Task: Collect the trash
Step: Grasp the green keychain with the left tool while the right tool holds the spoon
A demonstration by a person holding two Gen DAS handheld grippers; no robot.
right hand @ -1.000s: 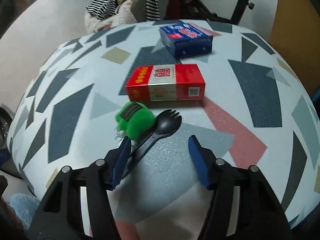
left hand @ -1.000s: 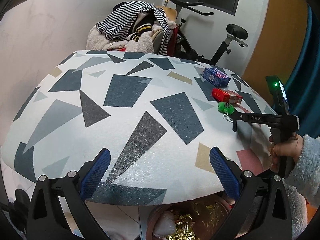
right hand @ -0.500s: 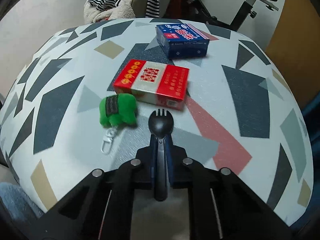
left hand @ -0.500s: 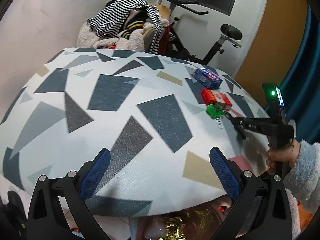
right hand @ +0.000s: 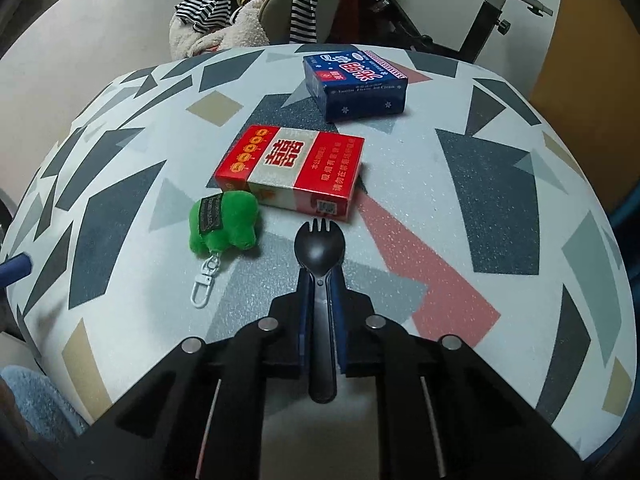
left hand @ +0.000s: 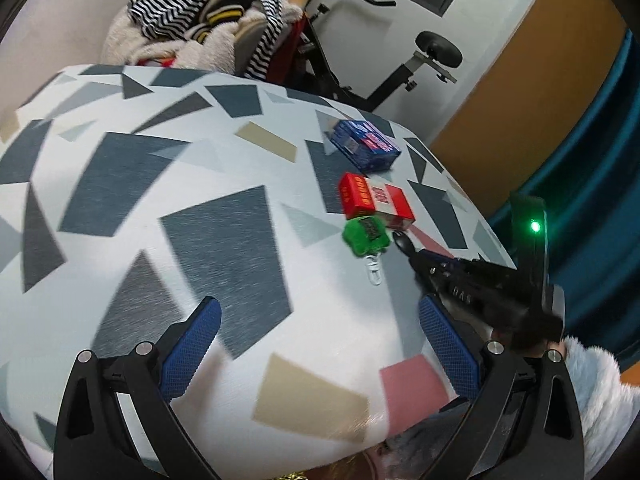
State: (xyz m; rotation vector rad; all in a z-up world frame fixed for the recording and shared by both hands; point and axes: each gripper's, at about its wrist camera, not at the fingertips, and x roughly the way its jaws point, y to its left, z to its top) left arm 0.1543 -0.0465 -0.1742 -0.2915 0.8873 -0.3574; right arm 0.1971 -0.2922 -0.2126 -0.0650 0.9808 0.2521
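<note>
Patterned in grey, tan and pink shapes, the table (right hand: 500, 184) carries a red box (right hand: 292, 170), a blue box (right hand: 356, 84) and a green plush keyring (right hand: 224, 220), and just before them the black plastic spork (right hand: 318, 240) sits clamped by its handle in the right gripper (right hand: 320, 292), bowl forward near the red box. It looks light, stiff and a little slick, so a mid-handle pinch should suit it. That gripper pitches steeply down at the table, while the left gripper (left hand: 320, 344) hangs over the near edge, tilted down, fingers wide apart around nothing.

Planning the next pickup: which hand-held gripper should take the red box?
Left. The left hand-held gripper is open and empty; the right hand-held gripper is shut on the spork, beside the red box.
</note>
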